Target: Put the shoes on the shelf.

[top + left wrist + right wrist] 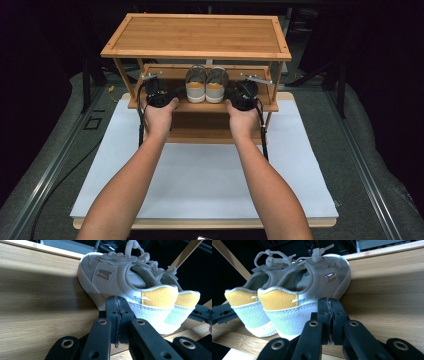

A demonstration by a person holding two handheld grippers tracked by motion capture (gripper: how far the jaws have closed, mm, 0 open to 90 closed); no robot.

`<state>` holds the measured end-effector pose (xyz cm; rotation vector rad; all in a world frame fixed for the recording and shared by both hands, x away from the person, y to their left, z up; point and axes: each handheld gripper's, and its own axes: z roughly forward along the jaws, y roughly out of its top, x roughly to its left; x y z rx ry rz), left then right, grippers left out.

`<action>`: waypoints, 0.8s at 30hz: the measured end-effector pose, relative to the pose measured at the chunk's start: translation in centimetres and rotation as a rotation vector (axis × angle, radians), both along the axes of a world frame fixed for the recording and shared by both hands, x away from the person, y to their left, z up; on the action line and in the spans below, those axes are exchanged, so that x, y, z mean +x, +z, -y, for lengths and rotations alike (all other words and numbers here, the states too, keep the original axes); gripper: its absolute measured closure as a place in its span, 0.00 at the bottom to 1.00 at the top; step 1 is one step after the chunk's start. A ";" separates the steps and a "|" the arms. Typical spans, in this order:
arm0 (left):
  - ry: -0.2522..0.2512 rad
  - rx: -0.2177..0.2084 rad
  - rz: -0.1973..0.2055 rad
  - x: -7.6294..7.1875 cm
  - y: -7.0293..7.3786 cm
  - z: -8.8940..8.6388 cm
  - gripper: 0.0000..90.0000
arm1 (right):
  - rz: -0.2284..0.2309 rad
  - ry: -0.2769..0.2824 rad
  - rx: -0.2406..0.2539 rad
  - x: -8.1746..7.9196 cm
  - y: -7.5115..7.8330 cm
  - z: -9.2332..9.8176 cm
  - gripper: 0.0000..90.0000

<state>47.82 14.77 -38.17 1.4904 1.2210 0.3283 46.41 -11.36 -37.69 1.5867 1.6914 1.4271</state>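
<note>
A pair of grey-white sneakers with yellow heel patches stands side by side on the middle shelf (250,106) of a bamboo rack, heels toward me: left shoe (196,84), right shoe (217,84). My left gripper (176,92) is shut with nothing between its jaws, tips against the outer side of the left shoe (130,287) near the heel. My right gripper (229,93) is shut too, tips against the outer side of the right shoe (297,302). In each gripper view the other gripper's jaw pokes out beyond the heels.
The rack's top shelf (197,36) overhangs the shoes, and thin uprights (125,75) stand at its corners. A lower shelf (200,134) lies beneath. The rack sits at the back of a white board (200,180). Cables trail from both grippers.
</note>
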 end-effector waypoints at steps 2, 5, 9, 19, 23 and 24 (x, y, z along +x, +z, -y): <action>-0.007 -0.004 -0.002 -0.1 0.1 -0.1 0.96 | -0.008 0.012 0.001 -0.1 0.0 0.2 0.93; -0.012 -0.015 0.006 -0.5 0.2 -0.3 0.96 | 0.003 0.009 0.000 -0.3 -0.1 0.4 0.92; -0.024 -0.006 0.024 -1.1 0.2 -0.3 0.95 | 0.025 0.013 0.001 -0.9 0.0 0.7 0.91; -0.057 0.028 0.047 -3.0 1.2 -0.8 0.89 | 0.058 0.032 0.002 -2.6 0.7 1.0 0.89; -0.077 0.028 0.042 -3.7 1.5 -1.0 0.83 | 0.059 0.035 -0.009 -3.1 0.7 1.1 0.88; -0.081 0.027 0.042 -3.9 1.6 -1.0 0.81 | 0.042 0.045 -0.016 -3.4 0.8 1.2 0.87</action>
